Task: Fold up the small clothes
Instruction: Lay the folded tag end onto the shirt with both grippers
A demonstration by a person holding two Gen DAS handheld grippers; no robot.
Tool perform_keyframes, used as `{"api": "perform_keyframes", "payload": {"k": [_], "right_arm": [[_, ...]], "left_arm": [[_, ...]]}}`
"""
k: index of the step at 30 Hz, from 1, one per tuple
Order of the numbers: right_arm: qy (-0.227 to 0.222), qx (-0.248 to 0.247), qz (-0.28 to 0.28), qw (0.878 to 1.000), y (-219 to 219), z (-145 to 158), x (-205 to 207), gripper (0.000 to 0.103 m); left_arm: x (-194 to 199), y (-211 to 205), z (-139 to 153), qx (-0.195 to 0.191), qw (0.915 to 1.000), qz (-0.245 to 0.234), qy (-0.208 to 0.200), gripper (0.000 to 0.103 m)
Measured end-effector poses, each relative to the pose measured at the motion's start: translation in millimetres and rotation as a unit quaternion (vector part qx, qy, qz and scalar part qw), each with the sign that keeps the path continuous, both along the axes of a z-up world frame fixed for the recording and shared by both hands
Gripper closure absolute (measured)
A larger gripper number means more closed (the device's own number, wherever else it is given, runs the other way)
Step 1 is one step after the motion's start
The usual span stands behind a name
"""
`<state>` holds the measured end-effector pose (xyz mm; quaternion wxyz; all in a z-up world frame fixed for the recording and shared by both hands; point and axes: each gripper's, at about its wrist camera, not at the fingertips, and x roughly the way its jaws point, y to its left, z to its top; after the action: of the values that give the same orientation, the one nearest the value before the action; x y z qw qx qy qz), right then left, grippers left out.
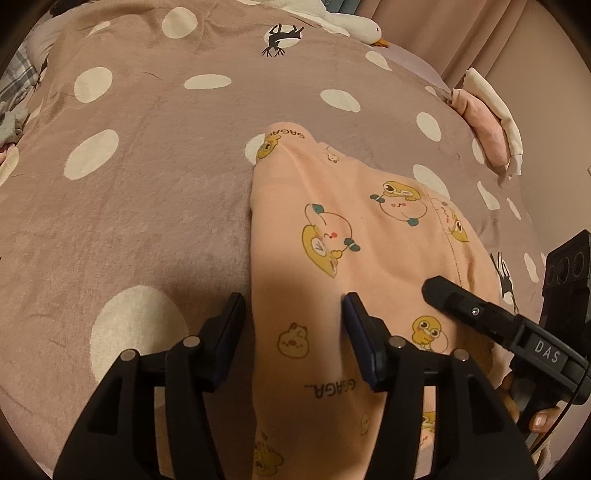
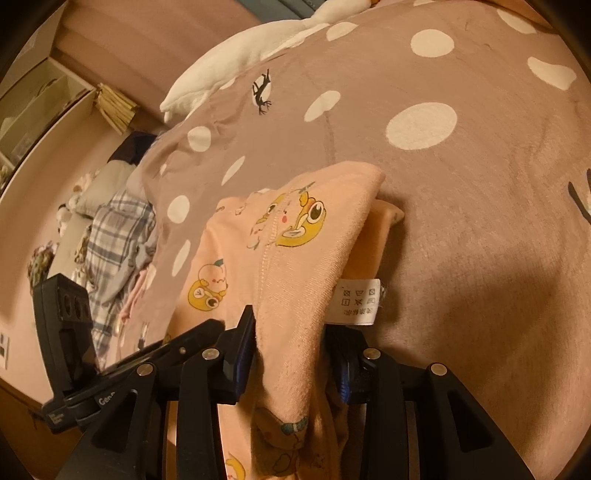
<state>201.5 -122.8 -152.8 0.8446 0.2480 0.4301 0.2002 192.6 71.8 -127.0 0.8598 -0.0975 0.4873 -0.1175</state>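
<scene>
A small peach garment (image 1: 332, 236) printed with yellow cartoon ducks lies folded lengthwise on a mauve polka-dot blanket (image 1: 147, 155). My left gripper (image 1: 293, 325) is open, its fingers straddling the garment's left folded edge near me. The right gripper (image 1: 443, 291) shows at the right of the left wrist view, over the garment's right side. In the right wrist view the garment (image 2: 295, 266) drapes between the fingers of my right gripper (image 2: 295, 354), which stand apart; a white care label (image 2: 360, 301) hangs at its right edge. Whether the fingers pinch the cloth is not clear.
A pink and white folded cloth (image 1: 487, 122) lies at the blanket's far right. A white plush goose (image 1: 354, 26) rests at the far edge. A plaid cloth (image 2: 118, 236) and shelves (image 2: 44, 103) lie beyond the bed's left side.
</scene>
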Motion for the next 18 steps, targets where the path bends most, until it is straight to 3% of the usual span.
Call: {"api": "perform_keyframes", "payload": {"k": [18], "right_arm": [[-0.006, -0.023, -0.021, 1.000, -1, 3, -8, 0.062]], "left_arm": [[-20, 4, 0, 0.021, 0.9998, 0.006, -0.001, 0.039]]}}
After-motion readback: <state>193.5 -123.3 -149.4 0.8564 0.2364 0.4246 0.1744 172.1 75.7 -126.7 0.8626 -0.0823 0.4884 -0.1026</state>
